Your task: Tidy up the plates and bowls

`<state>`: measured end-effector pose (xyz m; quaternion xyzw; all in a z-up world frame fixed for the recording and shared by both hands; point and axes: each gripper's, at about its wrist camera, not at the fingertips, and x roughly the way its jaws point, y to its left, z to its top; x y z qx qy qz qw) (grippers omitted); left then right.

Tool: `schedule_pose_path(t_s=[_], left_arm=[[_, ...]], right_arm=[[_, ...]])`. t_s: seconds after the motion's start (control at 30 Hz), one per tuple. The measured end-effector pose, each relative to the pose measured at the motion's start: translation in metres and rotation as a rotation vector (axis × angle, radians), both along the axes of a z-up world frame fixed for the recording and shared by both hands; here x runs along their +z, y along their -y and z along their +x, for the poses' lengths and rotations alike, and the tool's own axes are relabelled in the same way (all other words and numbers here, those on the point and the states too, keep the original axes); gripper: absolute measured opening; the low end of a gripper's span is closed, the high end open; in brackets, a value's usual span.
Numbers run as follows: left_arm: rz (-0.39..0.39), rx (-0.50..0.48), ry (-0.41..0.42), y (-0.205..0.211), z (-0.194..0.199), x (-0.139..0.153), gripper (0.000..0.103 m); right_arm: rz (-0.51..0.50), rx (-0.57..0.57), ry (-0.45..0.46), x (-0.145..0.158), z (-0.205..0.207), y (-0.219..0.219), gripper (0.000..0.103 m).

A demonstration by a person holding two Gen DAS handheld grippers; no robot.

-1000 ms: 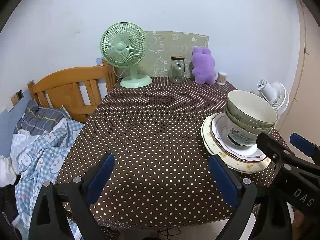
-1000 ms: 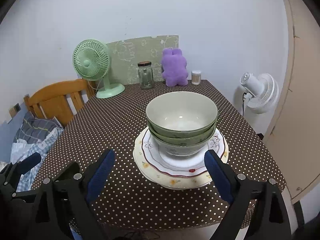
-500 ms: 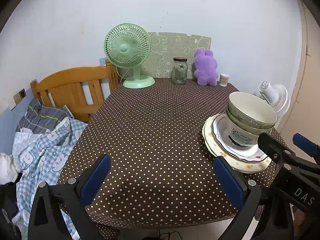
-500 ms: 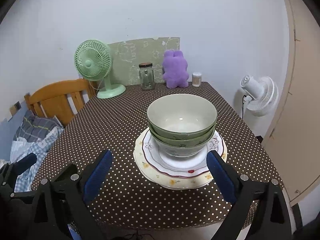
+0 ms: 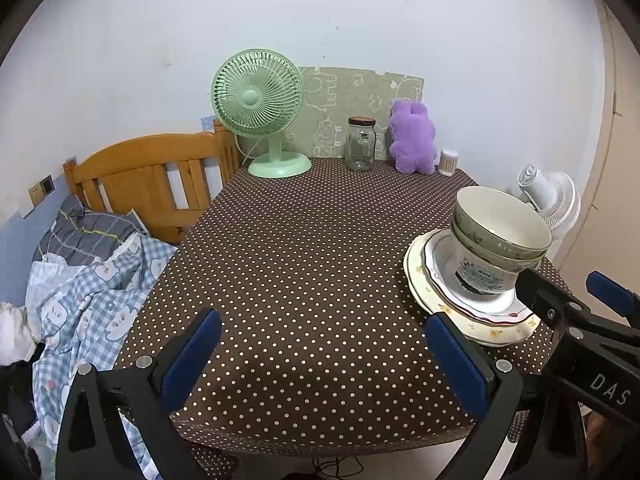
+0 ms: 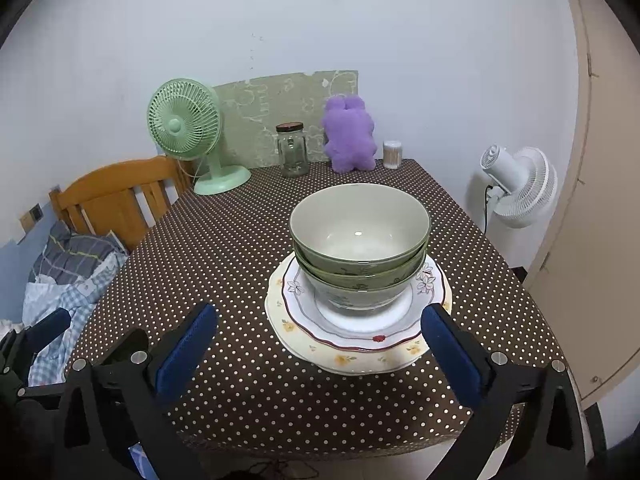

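In the left wrist view, the left gripper (image 5: 322, 350) hangs with jaws spread wide and empty over the brown polka-dot tablecloth (image 5: 304, 248). The stacked green ceramic bowls (image 5: 500, 236) on nested floral plates (image 5: 448, 300) stand to its right near the table edge. The right gripper's black arm crosses in front of the plates.

In the right wrist view, the right gripper (image 6: 320, 344) is opening, jaws flanking but clear of the plates (image 6: 352, 348). A mint desk fan (image 6: 188, 136), glass jar (image 6: 293, 150) and purple plush toy (image 6: 350, 138) line the far edge.
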<state>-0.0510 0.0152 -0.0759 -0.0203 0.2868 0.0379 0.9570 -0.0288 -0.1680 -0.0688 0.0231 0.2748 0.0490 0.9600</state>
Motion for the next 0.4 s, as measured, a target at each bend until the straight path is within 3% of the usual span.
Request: schedule_pose_path(t_s=[0.4], left_arm=[[0.009, -0.003, 0.016, -0.0010, 0.0009, 0.0054, 0.103]], right_arm=[[0.004, -0.013, 0.009, 0.0047, -0.0011, 0.0012, 0.103]])
